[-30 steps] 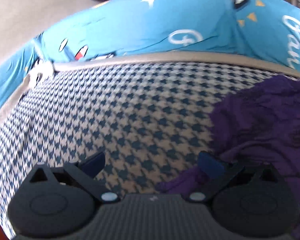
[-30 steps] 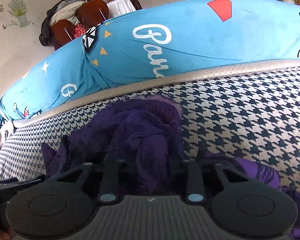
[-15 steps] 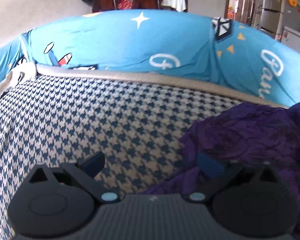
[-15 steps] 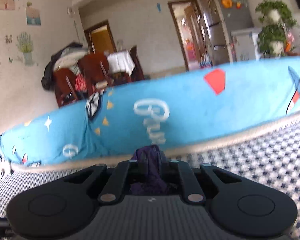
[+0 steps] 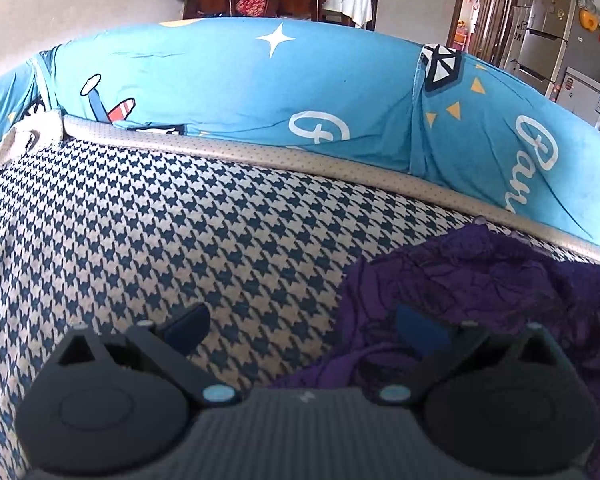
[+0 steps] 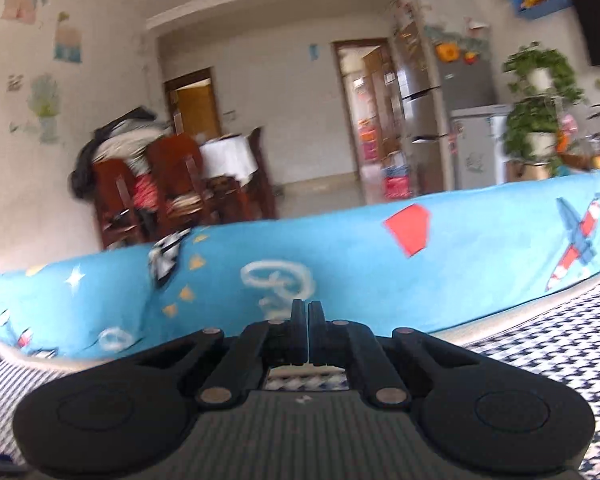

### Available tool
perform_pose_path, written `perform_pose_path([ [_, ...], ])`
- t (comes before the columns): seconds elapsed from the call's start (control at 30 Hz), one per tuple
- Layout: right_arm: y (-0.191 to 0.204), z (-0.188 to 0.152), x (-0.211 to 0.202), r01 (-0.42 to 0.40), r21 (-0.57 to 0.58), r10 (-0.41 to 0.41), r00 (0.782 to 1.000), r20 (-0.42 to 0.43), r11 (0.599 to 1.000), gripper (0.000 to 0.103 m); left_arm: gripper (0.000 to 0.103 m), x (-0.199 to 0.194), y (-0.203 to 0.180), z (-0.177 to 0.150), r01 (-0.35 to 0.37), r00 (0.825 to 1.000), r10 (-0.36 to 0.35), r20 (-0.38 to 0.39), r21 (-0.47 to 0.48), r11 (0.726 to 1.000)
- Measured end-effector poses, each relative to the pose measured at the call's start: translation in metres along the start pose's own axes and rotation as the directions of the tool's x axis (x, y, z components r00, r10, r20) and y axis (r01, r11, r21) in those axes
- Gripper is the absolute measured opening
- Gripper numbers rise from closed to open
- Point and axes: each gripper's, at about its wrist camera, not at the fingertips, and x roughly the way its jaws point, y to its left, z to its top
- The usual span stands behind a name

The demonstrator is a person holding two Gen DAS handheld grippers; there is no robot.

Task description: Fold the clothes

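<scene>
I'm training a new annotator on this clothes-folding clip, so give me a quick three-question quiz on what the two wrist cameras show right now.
1. True or false: the left gripper has its fingers spread apart.
2. The purple garment lies on: A) the houndstooth cushion; B) a glass table; C) a metal rack.
3. Fill in: the right gripper has its fingers pressed ___, with no cloth visible between them.
Key: 1 true; 2 A; 3 together.
</scene>
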Motion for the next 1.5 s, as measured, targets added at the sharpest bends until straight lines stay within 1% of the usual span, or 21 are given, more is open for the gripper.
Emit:
perform_pose_path([
  [0.07,0.011,-0.006,0.000,-0.061,-0.015,0.061,0.998,-0.035,0.998,0.004,0.103,0.001,-0.001,-0.001,-0.004,1.000,0.004,-0.005,0.004,1.000],
  [0.13,0.024,-0.014,0.001,-0.119,-0.024,0.116,0.990,-0.073,0.993,0.006,0.103,0.002,0.001,0.000,-0.018,1.000,0.018,-0.006,0.001,1.000],
  [0.2,0.036,-0.021,0.002,-0.176,-0.032,0.171,0.979,-0.112,0.984,0.009,0.103,0.002,0.008,0.003,-0.030,1.000,0.030,-0.006,-0.018,0.999],
  [0.3,0.055,-0.033,0.004,-0.261,-0.039,0.251,0.953,-0.171,0.965,0.015,0.103,-0.002,0.022,0.009,-0.046,0.999,0.046,0.004,-0.054,0.997],
  [0.33,0.061,-0.037,0.005,-0.289,-0.041,0.277,0.942,-0.191,0.956,0.021,0.103,-0.003,0.027,0.011,-0.053,0.999,0.053,0.010,-0.063,0.997],
  [0.37,0.067,-0.040,0.005,-0.317,-0.041,0.302,0.930,-0.210,0.948,0.029,0.103,-0.005,0.031,0.012,-0.060,0.998,0.061,0.015,-0.069,0.996],
  [0.4,0.074,-0.045,0.006,-0.340,-0.046,0.321,0.920,-0.226,0.939,0.033,0.103,-0.006,0.036,0.013,-0.067,0.997,0.069,0.020,-0.075,0.995],
  [0.43,0.082,-0.050,0.006,-0.351,-0.061,0.328,0.915,-0.236,0.934,0.039,0.103,-0.007,0.040,0.014,-0.074,0.997,0.076,0.023,-0.081,0.994],
  [0.57,0.114,-0.070,0.008,-0.398,-0.120,0.355,0.894,-0.274,0.909,0.043,0.103,-0.012,0.053,0.016,-0.091,0.995,0.095,0.027,-0.099,0.991],
  [0.67,0.138,-0.085,0.009,-0.433,-0.162,0.373,0.877,-0.303,0.887,0.049,0.103,-0.018,0.061,0.017,-0.096,0.994,0.101,0.036,-0.104,0.990],
  [0.73,0.151,-0.093,0.013,-0.443,-0.184,0.371,0.871,-0.323,0.877,0.051,0.103,-0.020,0.066,0.017,-0.105,0.993,0.110,0.043,-0.101,0.989],
  [0.93,0.178,-0.118,0.033,-0.437,-0.258,0.323,0.864,-0.386,0.862,0.051,0.103,-0.020,0.077,0.017,-0.106,0.993,0.110,0.037,-0.107,0.989],
  [1.03,0.183,-0.130,0.042,-0.411,-0.298,0.271,0.869,-0.414,0.862,0.049,0.103,-0.018,0.081,0.017,-0.106,0.994,0.109,0.026,-0.109,0.988],
  [1.1,0.183,-0.135,0.046,-0.402,-0.311,0.256,0.872,-0.418,0.861,0.040,0.103,-0.018,0.083,0.017,-0.101,0.994,0.104,0.021,-0.115,0.988],
  [1.17,0.181,-0.137,0.049,-0.394,-0.317,0.245,0.874,-0.419,0.862,0.021,0.103,-0.018,0.085,0.018,-0.093,0.995,0.095,0.016,-0.122,0.988],
  [1.2,0.180,-0.138,0.050,-0.391,-0.319,0.241,0.875,-0.419,0.864,0.017,0.103,-0.019,0.087,0.019,-0.085,0.996,0.087,0.016,-0.126,0.988],
  [1.27,0.175,-0.137,0.051,-0.398,-0.293,0.258,0.872,-0.417,0.869,0.013,0.103,-0.021,0.090,0.021,-0.076,0.997,0.080,0.021,-0.132,0.988],
  [1.37,0.170,-0.126,0.049,-0.416,-0.204,0.313,0.862,-0.398,0.886,0.012,0.103,-0.025,0.096,0.025,-0.075,0.996,0.080,0.030,-0.145,0.987],
  [1.43,0.176,-0.116,0.046,-0.423,-0.189,0.339,0.870,-0.359,0.886,0.012,0.103,-0.029,0.102,0.028,-0.076,0.995,0.084,0.045,-0.164,0.984],
  [1.5,0.182,-0.105,0.044,-0.430,-0.172,0.362,0.875,-0.320,0.886,0.012,0.103,-0.035,0.109,0.032,-0.090,0.993,0.103,0.065,-0.186,0.978],
])
